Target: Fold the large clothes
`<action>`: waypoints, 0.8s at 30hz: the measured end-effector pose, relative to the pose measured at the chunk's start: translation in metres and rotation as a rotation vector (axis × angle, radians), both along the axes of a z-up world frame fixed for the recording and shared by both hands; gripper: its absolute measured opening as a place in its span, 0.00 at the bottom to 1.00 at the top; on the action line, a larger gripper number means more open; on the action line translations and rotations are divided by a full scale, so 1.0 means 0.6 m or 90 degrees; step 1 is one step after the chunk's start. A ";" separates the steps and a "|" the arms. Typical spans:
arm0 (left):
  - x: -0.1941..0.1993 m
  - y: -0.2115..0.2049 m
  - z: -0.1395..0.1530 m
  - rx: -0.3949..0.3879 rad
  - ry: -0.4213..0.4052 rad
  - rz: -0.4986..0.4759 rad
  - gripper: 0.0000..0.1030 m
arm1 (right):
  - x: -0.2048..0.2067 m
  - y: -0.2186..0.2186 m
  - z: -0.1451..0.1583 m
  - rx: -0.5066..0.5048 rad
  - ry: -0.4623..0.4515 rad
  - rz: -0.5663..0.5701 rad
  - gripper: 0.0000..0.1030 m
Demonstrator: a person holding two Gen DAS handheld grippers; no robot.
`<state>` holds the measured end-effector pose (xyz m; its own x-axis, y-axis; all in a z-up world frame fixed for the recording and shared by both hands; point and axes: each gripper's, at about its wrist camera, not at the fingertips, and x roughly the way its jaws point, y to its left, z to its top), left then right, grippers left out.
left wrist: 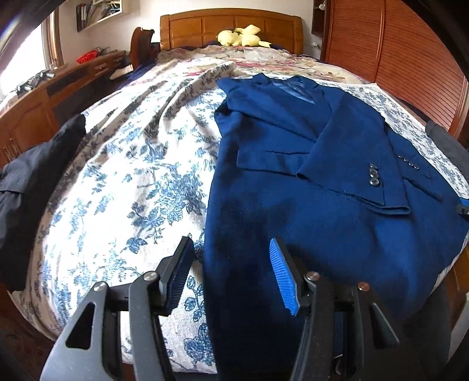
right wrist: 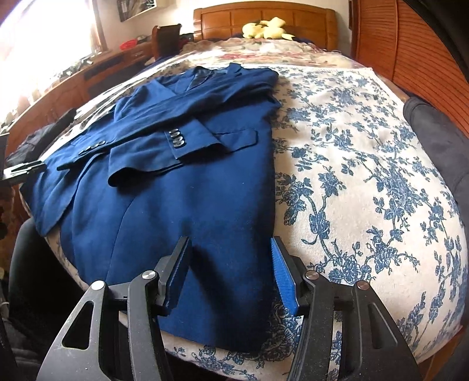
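Jacket: a navy blue suit jacket point(left wrist: 307, 181) lies flat on a bed covered by a white bedspread with a blue floral print point(left wrist: 132, 181). Its long axis runs from the near edge of the bed toward the far wooden headboard point(left wrist: 231, 27), with the collar at the far end and the hem at the near end. Both sleeves are folded across the front, and rows of cuff buttons point(right wrist: 176, 138) show on them.

In the left wrist view, the left gripper point(left wrist: 231, 246) hangs above the jacket's near left edge; one finger is over the bedspread, the other over the blue cloth. Its jaws stand partly apart and hold nothing.

In the right wrist view, the right gripper point(right wrist: 231, 244) hangs above the jacket's near right edge, where cloth meets bedspread. Its jaws also stand partly apart with nothing gripped.

A yellow plush toy point(left wrist: 241, 36) sits at the far end by the headboard. A dark garment point(left wrist: 32, 181) lies at the bed's left edge, apart from the jacket. A wooden desk point(left wrist: 35, 108) stands along the left wall, and a slatted wooden wardrobe point(left wrist: 410, 58) rises on the right. Nothing lies on the jacket or between it and the grippers.
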<state>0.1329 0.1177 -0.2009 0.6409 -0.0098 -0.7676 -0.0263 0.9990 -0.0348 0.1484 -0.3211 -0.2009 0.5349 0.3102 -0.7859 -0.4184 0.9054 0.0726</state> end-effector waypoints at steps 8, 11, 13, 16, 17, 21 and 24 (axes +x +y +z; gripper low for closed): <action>-0.007 0.004 -0.007 0.001 -0.007 -0.023 0.54 | -0.014 0.018 0.025 0.012 -0.007 0.011 0.44; -0.010 0.005 -0.008 -0.001 -0.008 -0.021 0.55 | -0.015 0.027 0.025 0.006 -0.006 0.010 0.45; -0.013 0.007 -0.008 0.000 -0.013 -0.028 0.55 | -0.014 0.031 0.023 -0.008 -0.004 0.006 0.45; -0.019 0.008 -0.005 -0.001 -0.007 -0.029 0.55 | -0.012 0.033 0.018 -0.032 -0.005 -0.003 0.45; -0.021 0.008 -0.003 -0.001 -0.005 -0.029 0.55 | -0.009 0.030 0.017 -0.035 -0.004 -0.011 0.44; -0.036 0.007 0.001 -0.005 -0.005 -0.027 0.55 | 0.001 0.010 0.008 -0.039 0.006 -0.034 0.45; -0.051 0.004 0.004 -0.016 -0.011 -0.036 0.54 | 0.007 -0.006 0.001 -0.004 0.024 -0.039 0.45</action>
<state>0.1026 0.1201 -0.1986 0.6520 -0.0665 -0.7553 0.0316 0.9977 -0.0605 0.1528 -0.3245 -0.2002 0.5233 0.2723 -0.8075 -0.3588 0.9299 0.0811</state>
